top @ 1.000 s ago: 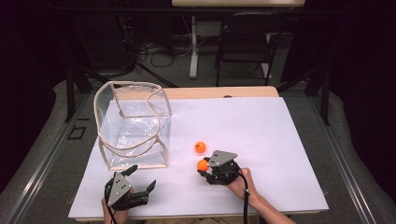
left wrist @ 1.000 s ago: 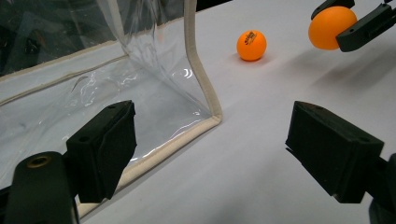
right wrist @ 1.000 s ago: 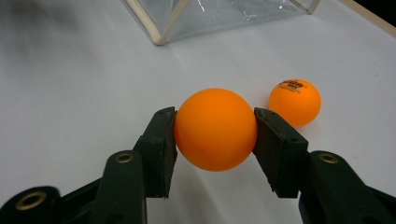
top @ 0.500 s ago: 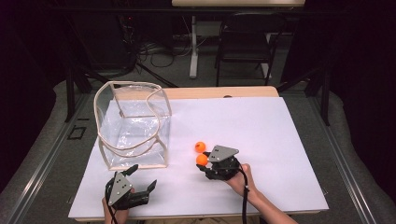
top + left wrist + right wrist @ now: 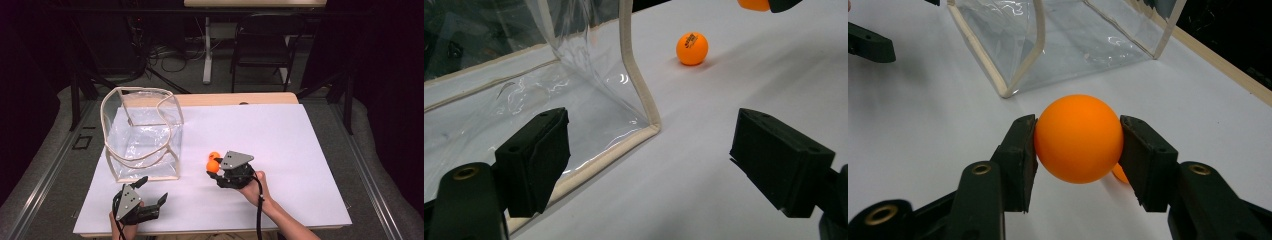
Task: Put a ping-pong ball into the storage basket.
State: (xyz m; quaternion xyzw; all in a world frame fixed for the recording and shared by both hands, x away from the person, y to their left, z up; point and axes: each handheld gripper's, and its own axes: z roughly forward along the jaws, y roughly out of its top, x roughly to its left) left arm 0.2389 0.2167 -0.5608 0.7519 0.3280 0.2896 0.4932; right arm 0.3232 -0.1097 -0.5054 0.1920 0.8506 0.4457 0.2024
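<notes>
White tabletop (image 5: 300,150), dark room; right gripper (image 5: 1078,142) clamps orange ball (image 5: 1078,137), left gripper (image 5: 649,155) agape.

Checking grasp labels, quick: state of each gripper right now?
Left gripper: open, holding nothing, jaws wide beside the clear bag.
Right gripper: closed on an orange ball.
</notes>
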